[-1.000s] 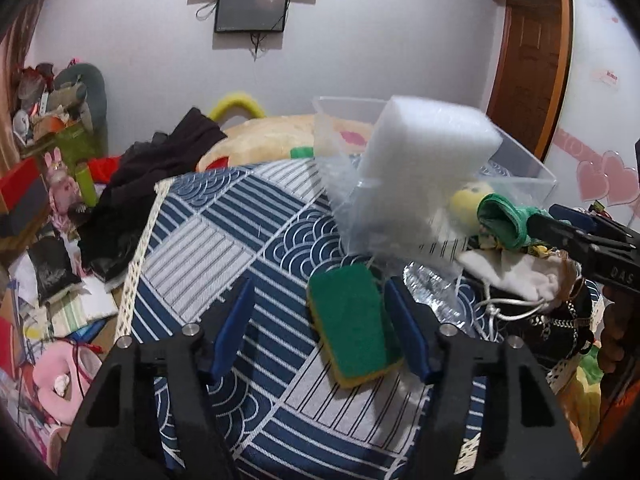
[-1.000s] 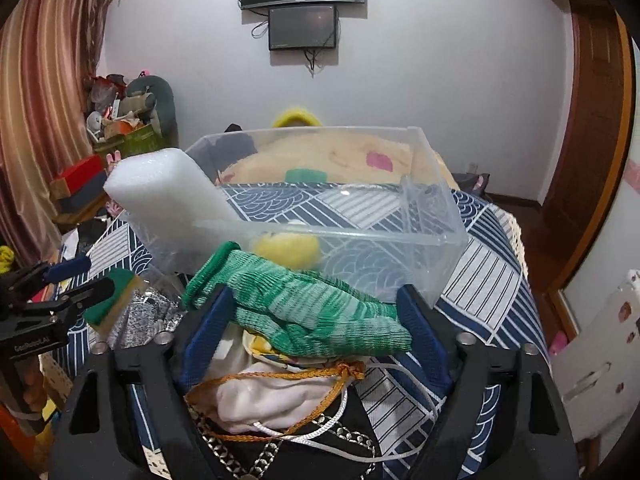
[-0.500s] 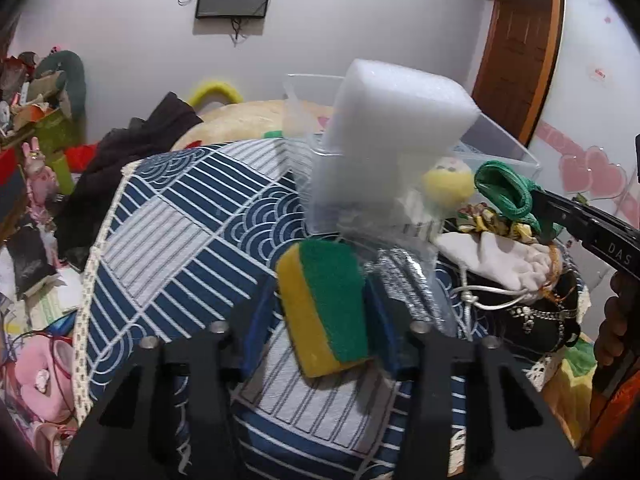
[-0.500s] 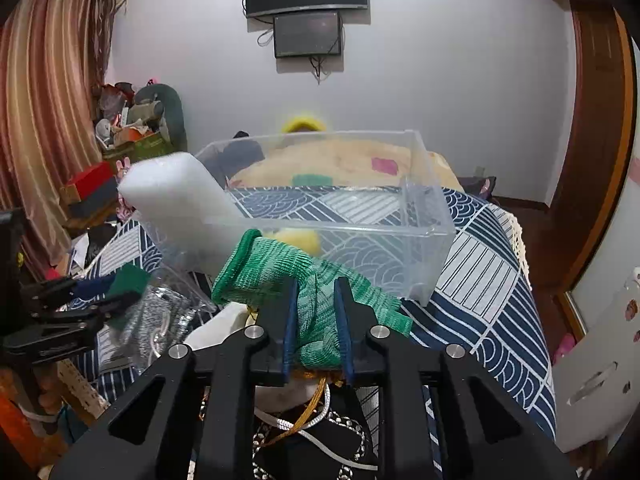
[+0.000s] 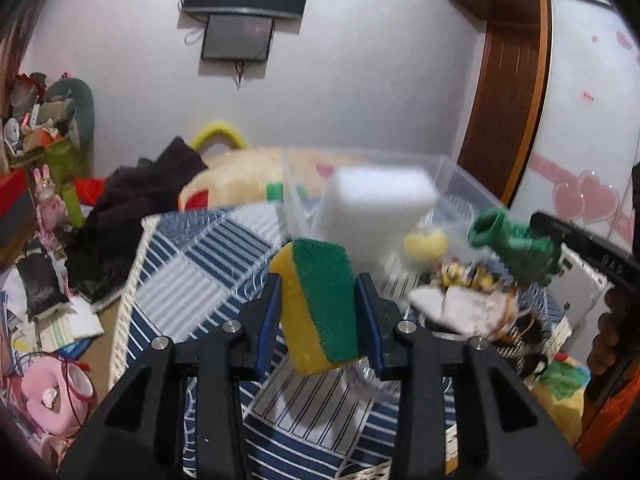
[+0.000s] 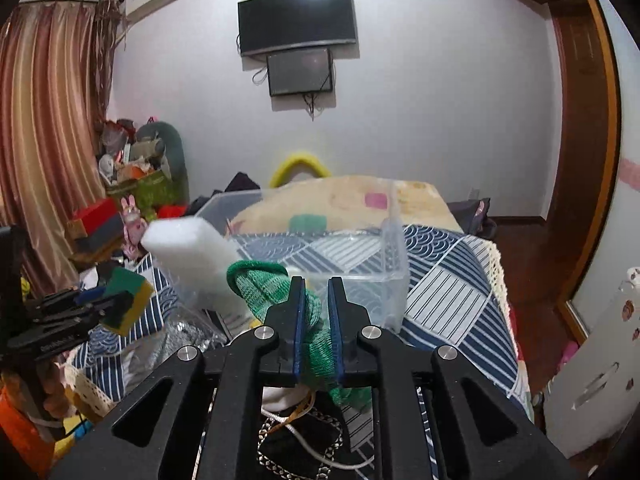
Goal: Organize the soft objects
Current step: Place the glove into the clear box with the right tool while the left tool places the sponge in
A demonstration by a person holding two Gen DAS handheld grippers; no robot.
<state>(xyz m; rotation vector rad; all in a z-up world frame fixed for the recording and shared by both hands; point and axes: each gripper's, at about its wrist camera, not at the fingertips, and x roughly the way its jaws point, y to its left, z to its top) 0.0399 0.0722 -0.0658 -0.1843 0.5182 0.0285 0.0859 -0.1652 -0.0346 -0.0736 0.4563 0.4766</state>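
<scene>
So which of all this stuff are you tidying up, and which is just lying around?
Part of the job:
- green-and-yellow scrubbing sponge, clamped in the left gripper
- green knitted glove, clamped in the right gripper
- white foam block
- clear plastic bin

Just lying about:
- wall-mounted black television
- striped curtain

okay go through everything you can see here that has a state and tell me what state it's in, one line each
Left claw: shut on the green and yellow sponge, lifted off the table.
Right claw: shut on the green knit glove.
Clear plastic bin: upright, open-topped, on the patterned tablecloth.
White foam block: tilted, leaning at the bin's left end.
Wall screens: dark.
</scene>
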